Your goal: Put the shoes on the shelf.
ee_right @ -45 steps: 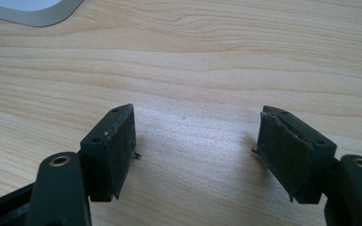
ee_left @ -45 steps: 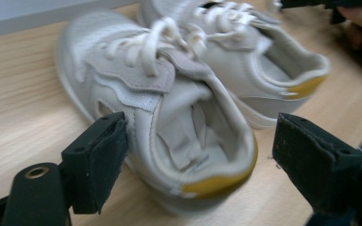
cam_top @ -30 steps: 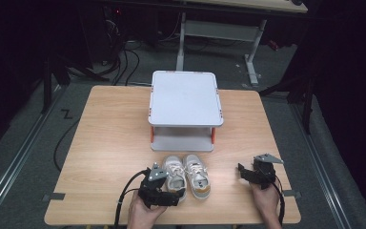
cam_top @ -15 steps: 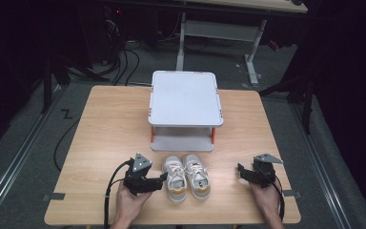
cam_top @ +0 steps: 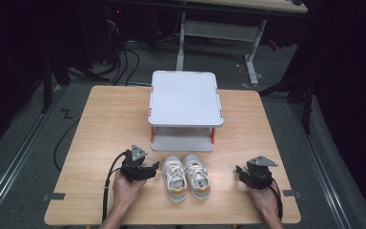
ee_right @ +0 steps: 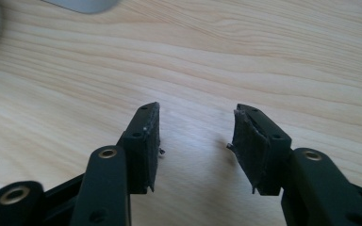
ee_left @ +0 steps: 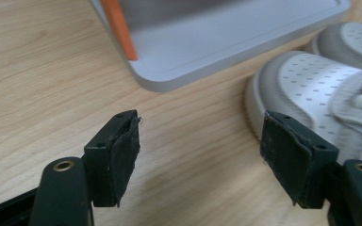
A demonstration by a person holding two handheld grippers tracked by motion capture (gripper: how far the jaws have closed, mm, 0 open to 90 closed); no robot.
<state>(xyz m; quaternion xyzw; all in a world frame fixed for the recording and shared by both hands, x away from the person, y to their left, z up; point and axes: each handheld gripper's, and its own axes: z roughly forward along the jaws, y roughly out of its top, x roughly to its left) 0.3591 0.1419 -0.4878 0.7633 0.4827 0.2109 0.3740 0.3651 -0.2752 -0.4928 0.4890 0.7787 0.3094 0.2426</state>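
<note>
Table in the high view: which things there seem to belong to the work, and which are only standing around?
Probably the work:
- pair of shoes
- small white shelf
- left tongs, open
- right tongs, open

Only around:
- cables on the floor
- desk frame behind

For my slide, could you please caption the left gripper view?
Open left gripper beside white shoes and grey rack.
</note>
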